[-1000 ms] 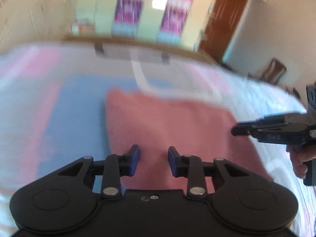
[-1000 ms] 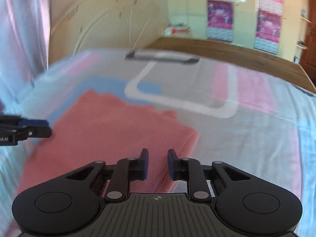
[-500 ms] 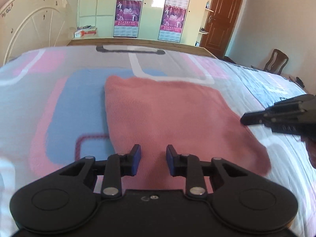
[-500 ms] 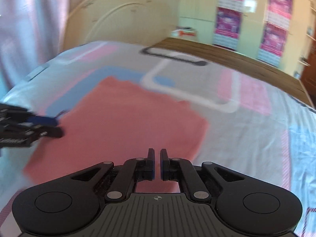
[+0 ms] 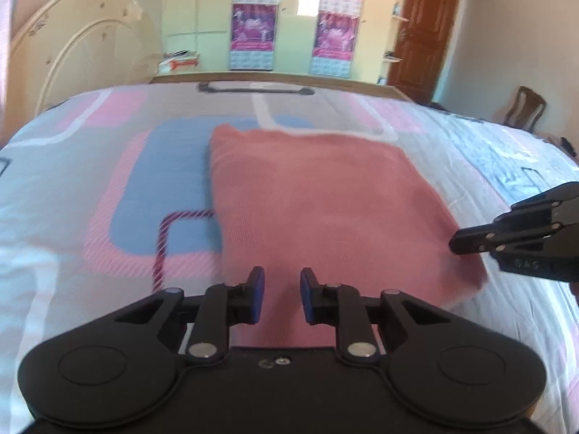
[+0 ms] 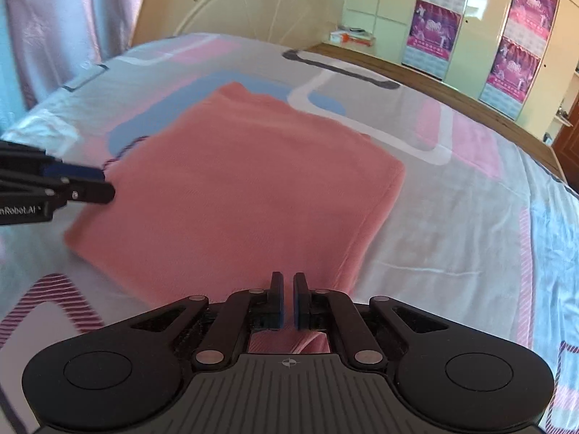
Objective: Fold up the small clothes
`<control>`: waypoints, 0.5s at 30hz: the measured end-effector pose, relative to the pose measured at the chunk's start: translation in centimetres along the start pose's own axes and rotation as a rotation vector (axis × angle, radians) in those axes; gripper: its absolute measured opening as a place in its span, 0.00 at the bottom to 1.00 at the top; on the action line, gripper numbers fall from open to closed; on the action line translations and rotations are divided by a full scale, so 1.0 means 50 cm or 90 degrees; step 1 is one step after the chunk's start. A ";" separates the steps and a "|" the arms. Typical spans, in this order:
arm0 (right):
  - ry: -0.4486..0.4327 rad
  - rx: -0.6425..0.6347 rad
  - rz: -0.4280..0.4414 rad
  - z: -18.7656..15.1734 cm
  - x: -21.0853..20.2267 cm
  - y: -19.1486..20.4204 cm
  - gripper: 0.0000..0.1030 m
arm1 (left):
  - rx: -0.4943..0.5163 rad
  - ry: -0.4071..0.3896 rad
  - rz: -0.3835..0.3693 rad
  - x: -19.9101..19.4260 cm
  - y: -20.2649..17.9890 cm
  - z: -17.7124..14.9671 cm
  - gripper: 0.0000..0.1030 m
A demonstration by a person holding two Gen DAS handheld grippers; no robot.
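A pink folded cloth (image 5: 318,195) lies flat on the bed; it also shows in the right wrist view (image 6: 246,188). My left gripper (image 5: 278,294) is open and empty, above the cloth's near edge. My right gripper (image 6: 286,300) has its jaws almost closed, with a narrow gap and nothing between them, above the cloth's near corner. The right gripper shows in the left wrist view (image 5: 459,244) at the cloth's right corner. The left gripper shows in the right wrist view (image 6: 105,184) at the cloth's left corner.
The bed has a patterned sheet (image 5: 108,188) in pink, blue and white. A curved headboard (image 6: 253,7) stands at the far end. A wardrobe with posters (image 5: 289,18), a brown door (image 5: 423,29) and a chair (image 5: 524,108) stand beyond the bed.
My right gripper has closed from open to a narrow gap and drawn back toward the cloth's near corner. My left gripper has pulled back a little and stays open.
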State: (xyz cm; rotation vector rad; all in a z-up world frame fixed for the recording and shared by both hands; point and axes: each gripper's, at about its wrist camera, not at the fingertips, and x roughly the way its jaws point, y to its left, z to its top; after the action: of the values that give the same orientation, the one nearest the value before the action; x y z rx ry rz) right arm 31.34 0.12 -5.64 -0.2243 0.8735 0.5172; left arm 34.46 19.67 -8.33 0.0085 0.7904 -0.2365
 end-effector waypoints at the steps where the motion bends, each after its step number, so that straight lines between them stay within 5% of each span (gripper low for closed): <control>1: 0.002 -0.002 0.001 -0.005 -0.004 0.004 0.03 | -0.008 0.002 0.002 -0.007 0.003 -0.008 0.19; 6: 0.032 0.003 -0.006 -0.032 0.018 0.007 0.02 | -0.031 0.044 0.009 0.018 0.011 -0.045 0.16; 15: 0.023 0.043 -0.013 -0.072 0.022 -0.003 0.02 | -0.038 0.043 0.025 0.033 0.012 -0.066 0.16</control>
State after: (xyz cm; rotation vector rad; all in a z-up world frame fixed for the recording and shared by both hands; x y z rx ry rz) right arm 29.57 -1.07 -8.75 -0.1804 0.9211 0.4655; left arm 33.38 20.24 -11.89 -0.0238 0.8632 -0.1768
